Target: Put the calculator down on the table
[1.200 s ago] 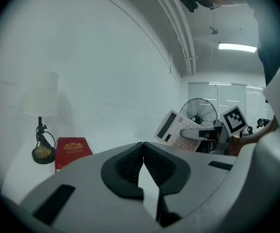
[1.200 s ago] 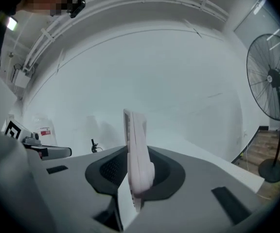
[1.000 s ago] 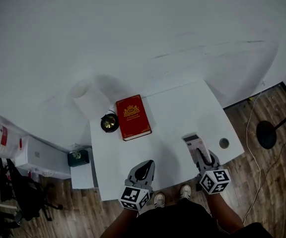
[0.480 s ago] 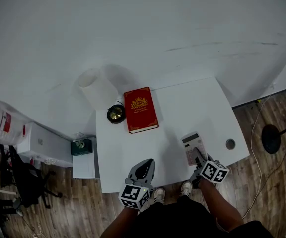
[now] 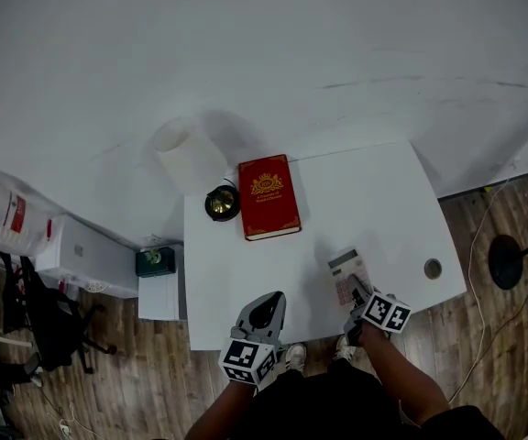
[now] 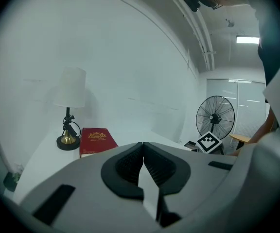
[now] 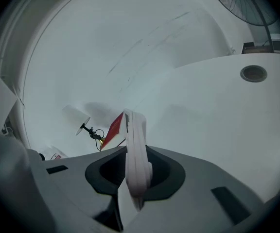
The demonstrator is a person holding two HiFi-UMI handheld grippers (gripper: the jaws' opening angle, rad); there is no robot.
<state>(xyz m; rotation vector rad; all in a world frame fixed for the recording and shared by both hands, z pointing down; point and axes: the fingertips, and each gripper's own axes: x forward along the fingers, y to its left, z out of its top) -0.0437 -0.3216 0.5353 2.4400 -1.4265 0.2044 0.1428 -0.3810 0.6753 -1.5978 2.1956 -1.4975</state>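
The calculator (image 5: pixel 348 276) is pinched by its near edge in the right gripper (image 5: pixel 359 297), over the near right part of the white table (image 5: pixel 365 200) — whether it touches the top, can't tell. The left gripper (image 5: pixel 267 302) hovers at the table's near edge, jaws pressed together, empty. Farther back — a red book (image 5: pixel 269 197) beside a lamp (image 5: pixel 191 159).

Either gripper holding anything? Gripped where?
Right gripper holds the calculator by the end nearest the person. Left gripper is shut and empty.
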